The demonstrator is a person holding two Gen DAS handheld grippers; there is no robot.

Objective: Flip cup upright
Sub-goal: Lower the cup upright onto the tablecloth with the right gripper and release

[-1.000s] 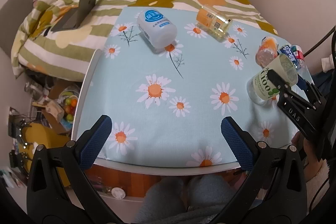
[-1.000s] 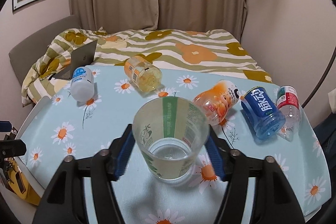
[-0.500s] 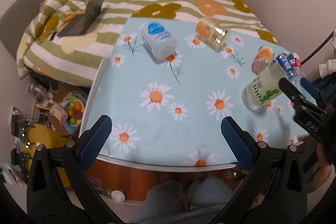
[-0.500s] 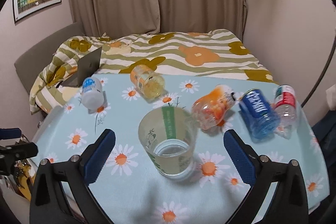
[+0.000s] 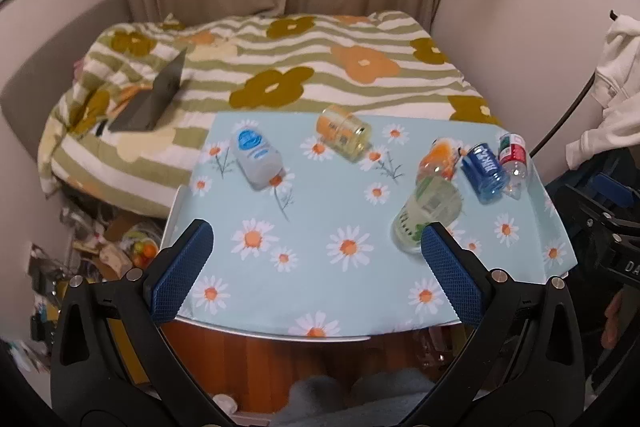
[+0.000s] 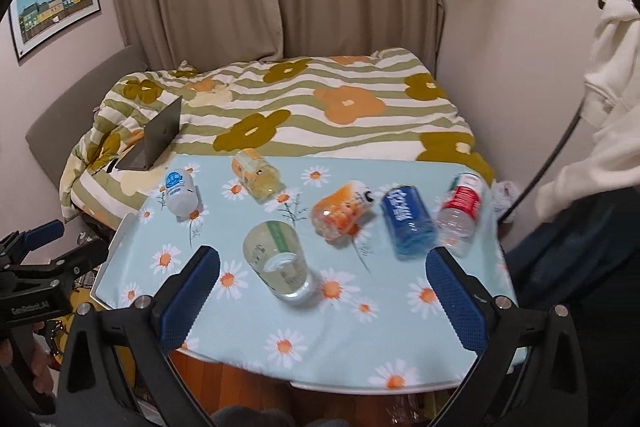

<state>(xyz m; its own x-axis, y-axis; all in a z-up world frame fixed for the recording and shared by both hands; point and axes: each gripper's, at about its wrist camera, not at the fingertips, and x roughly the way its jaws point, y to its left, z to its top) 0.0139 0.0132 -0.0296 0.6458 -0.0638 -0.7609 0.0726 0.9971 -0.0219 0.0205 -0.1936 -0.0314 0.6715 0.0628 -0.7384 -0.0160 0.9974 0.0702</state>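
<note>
A clear cup with green print (image 6: pixel 278 259) stands upright, mouth up, on the daisy tablecloth (image 6: pixel 340 327); in the left wrist view the cup (image 5: pixel 426 215) is at the right, partly behind my right-hand pad. My right gripper (image 6: pixel 322 297) is open and drawn back near the table's front edge, with the cup just beyond its gap and free of both pads. My left gripper (image 5: pixel 316 269) is open over the front edge, holding nothing.
Lying on their sides on the cloth are a white bottle (image 6: pixel 181 191), a yellow jar (image 6: pixel 256 173), an orange bottle (image 6: pixel 342 213), a blue can (image 6: pixel 408 221) and a red-labelled bottle (image 6: pixel 460 213). A bed with a laptop (image 6: pixel 154 139) lies behind; clutter sits at the floor left.
My right gripper opened, let go of the cup and pulled back and up from the table. The cup stays standing. My left gripper also rose and tilted up toward the bed.
</note>
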